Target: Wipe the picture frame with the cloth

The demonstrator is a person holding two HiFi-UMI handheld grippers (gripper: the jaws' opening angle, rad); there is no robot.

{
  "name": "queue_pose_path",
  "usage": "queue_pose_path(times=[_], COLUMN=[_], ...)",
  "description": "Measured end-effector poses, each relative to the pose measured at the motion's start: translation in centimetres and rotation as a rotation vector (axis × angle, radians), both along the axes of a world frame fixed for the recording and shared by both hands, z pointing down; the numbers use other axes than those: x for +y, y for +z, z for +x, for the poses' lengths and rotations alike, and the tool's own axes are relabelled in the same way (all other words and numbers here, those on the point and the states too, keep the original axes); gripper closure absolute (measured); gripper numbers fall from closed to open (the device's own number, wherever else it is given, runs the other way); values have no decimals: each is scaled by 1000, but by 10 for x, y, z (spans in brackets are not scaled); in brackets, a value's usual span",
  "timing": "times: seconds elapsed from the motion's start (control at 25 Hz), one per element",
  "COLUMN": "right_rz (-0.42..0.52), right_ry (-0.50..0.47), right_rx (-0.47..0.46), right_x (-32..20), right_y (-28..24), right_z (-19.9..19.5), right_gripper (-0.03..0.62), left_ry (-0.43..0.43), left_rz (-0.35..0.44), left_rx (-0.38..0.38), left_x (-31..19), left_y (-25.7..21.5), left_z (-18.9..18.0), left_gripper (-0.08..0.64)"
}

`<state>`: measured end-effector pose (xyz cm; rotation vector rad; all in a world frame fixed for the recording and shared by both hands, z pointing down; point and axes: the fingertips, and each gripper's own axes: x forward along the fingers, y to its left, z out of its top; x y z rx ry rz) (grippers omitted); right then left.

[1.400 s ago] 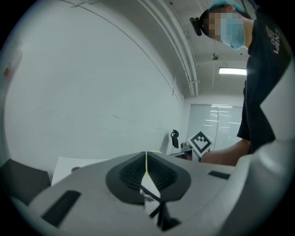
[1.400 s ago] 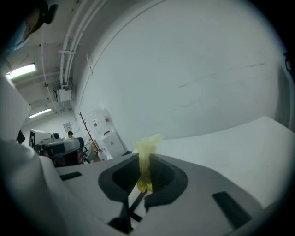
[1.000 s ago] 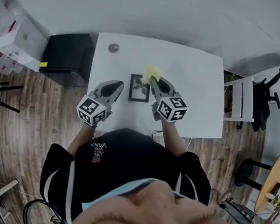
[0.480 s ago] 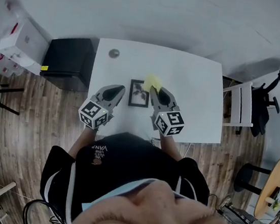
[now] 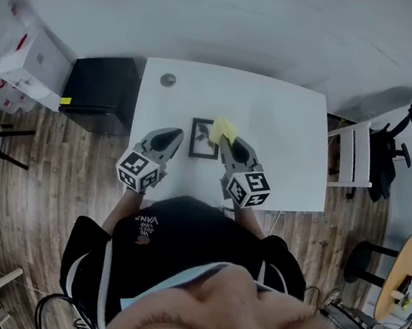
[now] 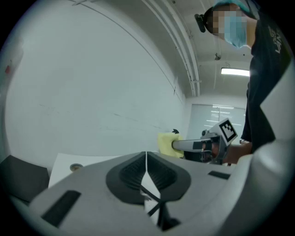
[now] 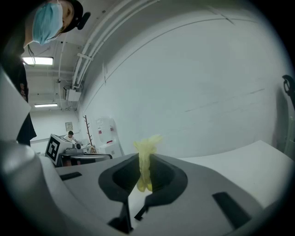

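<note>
Picture frame [image 5: 205,138] was laid flat on table [image 5: 290,126]. Yellow cloth [image 5: 223,130] was clamped in right gripper [image 5: 229,140], at the frame's far-right corner. Left gripper [image 5: 175,135] was closed on nothing, beside the frame. Judged: cloth best dragged flat, lightly pressed, frame steadied against sliding.

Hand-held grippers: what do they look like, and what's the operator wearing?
Both the left hand-held gripper and right hand-held gripper are grey tapering shells with dark ribbed pads. Each carries a white cube with black square markers. Person wears a black top.
</note>
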<state>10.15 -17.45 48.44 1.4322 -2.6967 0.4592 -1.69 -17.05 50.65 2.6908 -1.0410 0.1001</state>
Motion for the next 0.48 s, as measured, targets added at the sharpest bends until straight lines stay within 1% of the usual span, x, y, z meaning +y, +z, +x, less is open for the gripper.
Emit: queue_pose_path(times=[0.48], right_rz=[-12], right_ry=[-2], right_rx=[-8], right_x=[2], right_y=[1], right_z=[-2], right_gripper=[554], left_ry=[-6], left_rz=[-6], left_rx=[8], left_x=[4], left_y=[2], left_z=[1], left_gripper=[543])
